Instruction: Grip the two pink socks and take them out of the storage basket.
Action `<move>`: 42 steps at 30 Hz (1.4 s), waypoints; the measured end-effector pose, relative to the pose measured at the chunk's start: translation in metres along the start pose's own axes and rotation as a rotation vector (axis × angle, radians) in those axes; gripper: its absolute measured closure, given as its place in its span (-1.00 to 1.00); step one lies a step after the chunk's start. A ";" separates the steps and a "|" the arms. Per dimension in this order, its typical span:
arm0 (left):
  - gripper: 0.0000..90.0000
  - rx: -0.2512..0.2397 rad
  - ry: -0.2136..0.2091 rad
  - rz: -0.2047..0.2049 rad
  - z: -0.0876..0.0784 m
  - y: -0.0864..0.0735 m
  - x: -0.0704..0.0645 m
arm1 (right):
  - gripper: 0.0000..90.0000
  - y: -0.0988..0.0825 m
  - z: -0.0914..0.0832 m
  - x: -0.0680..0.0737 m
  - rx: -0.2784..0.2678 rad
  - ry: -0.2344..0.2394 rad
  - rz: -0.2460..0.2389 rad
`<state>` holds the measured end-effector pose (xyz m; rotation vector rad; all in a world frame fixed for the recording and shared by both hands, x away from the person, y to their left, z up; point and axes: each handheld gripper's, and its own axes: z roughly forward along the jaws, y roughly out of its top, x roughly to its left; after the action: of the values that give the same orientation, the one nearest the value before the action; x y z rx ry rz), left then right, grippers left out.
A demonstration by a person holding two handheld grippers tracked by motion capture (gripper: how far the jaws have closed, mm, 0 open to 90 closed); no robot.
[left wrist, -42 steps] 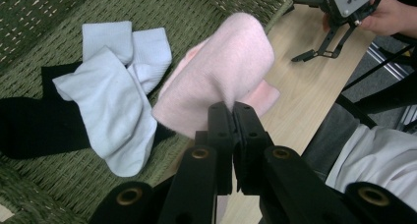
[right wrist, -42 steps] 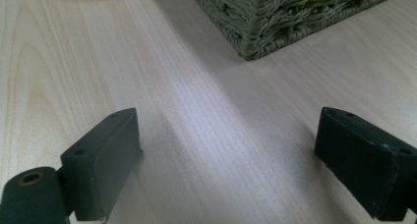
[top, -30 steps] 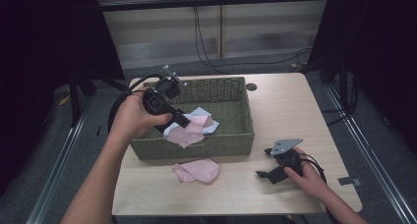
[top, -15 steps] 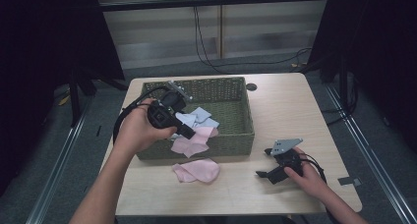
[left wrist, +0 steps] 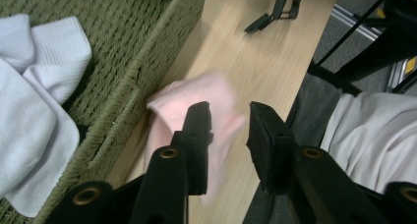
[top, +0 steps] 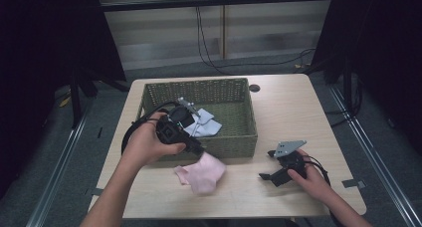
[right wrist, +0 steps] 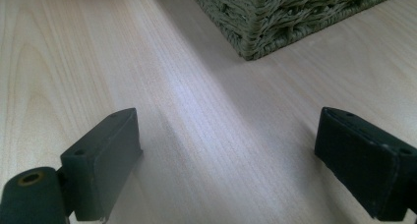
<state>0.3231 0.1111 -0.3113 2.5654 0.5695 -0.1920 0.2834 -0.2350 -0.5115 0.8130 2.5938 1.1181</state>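
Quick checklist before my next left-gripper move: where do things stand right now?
1. Left gripper has let go: ok. Its jaws have just been opening, and the pads press on nothing.
2. Pink cloth is out of the basket: ok. It is on the table, against the basket's front wall.
3. Pink cloth has settled: cannot tell. It is blurred in the left gripper view.
4. Something is left to pick: ok. White cloths lie in the basket.
5. Right gripper is out of the way: ok. It is open, low over the table, apart from the pink cloth.
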 end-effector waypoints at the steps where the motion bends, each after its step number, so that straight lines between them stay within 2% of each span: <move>1: 0.44 0.003 0.008 0.006 0.001 -0.002 0.002 | -0.79 0.000 0.000 0.000 0.000 0.001 0.000; 5: 0.29 -0.029 0.040 -0.035 0.008 -0.013 0.009 | -0.79 0.000 0.000 0.000 0.001 0.001 0.002; 7: 0.23 -0.032 0.043 -0.034 0.013 -0.020 0.013 | -0.79 0.000 0.000 0.000 0.003 0.003 0.004; 9: 0.13 -0.034 0.073 -0.045 0.018 -0.026 0.016 | -0.79 0.000 0.000 0.000 0.000 0.000 0.000; 12: 0.03 -0.051 0.072 -0.061 0.027 -0.035 0.020 | -0.79 0.000 0.000 0.000 0.002 0.002 0.003; 14: -0.01 -0.045 0.077 -0.046 0.033 -0.041 0.022 | -0.79 0.000 0.000 0.000 0.000 0.001 0.001; 16: -0.06 -0.061 0.067 -0.066 0.039 -0.047 0.024 | -0.79 0.000 0.000 0.000 0.003 0.003 0.004; 19: -0.17 -0.081 0.077 -0.077 0.046 -0.054 0.026 | -0.79 0.000 0.000 0.000 -0.001 0.002 0.001; 23: -0.22 -0.114 0.089 -0.077 0.050 -0.061 0.028 | -0.79 0.000 0.000 0.000 0.000 0.001 0.001; 26: -0.26 -0.115 0.103 -0.077 0.056 -0.068 0.029 | -0.79 0.000 0.000 0.000 0.001 0.000 0.001; 31: -0.29 -0.130 0.101 -0.079 0.061 -0.080 0.031 | -0.79 0.000 0.000 0.000 0.000 0.000 0.000; 32: -0.29 -0.147 0.093 -0.091 0.062 -0.083 0.031 | -0.79 0.000 0.000 0.000 0.000 0.001 0.001; 34: -0.32 -0.163 0.087 -0.090 0.065 -0.088 0.033 | -0.79 0.000 0.000 0.000 0.000 0.000 0.000; 41: -0.33 -0.184 0.080 -0.125 0.072 -0.103 0.041 | -0.79 0.000 0.000 0.000 -0.002 0.003 0.001; 42: -0.33 -0.178 0.081 -0.118 0.073 -0.104 0.042 | -0.79 0.000 0.000 0.000 0.001 0.004 0.004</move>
<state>0.3141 0.1718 -0.4302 2.3782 0.7350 -0.0735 0.2832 -0.2349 -0.5115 0.8174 2.5971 1.1210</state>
